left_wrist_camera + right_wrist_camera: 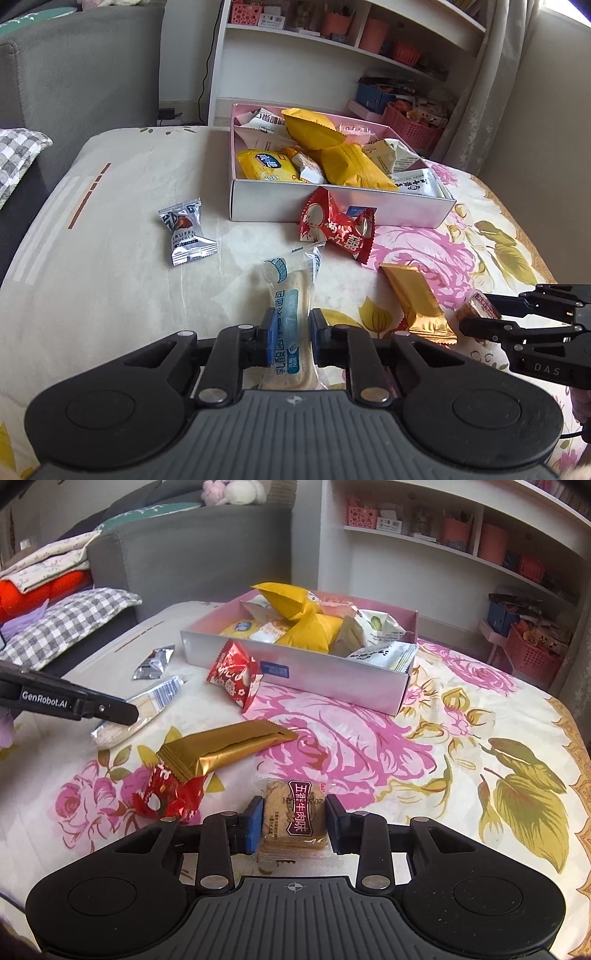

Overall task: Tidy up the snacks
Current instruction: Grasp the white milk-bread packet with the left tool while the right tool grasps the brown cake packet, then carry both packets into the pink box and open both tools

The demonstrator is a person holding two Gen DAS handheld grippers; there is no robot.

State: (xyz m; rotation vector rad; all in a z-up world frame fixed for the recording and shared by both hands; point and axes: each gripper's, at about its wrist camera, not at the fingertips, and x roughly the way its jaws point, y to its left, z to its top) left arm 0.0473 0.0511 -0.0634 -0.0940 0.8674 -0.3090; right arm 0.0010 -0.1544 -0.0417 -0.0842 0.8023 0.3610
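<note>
While both of your grippers are busy at once, watch each one, because each has a snack between its jaws. Your left gripper is clenched on the long white and blue plastic-wrapped cake bar, low in the middle of the left wrist view. Your right gripper has its jaws on both sides of the small square brown cracker pack with the dark red label, low in the middle of the right wrist view; they seem to be grasping it, though you cannot tell how tightly.

The white cardboard box with the pink inside sits in the upper middle of both views. It is already piled with yellow and white packets. More snacks lie loose on the flowered bed sheet: a silver chocolate wrapper, a red crinkly candy bag leaning against the box front, a gold foil bar, and a second red candy bag partly under the gold bar.

Here is what could go wrong. The cake bar is soft, so a hard squeeze may squash it. It is held near one end, so it may droop and slip. The box is full, so a dropped snack could slide off the pile. Your two grippers are near each other and may bump.
</note>
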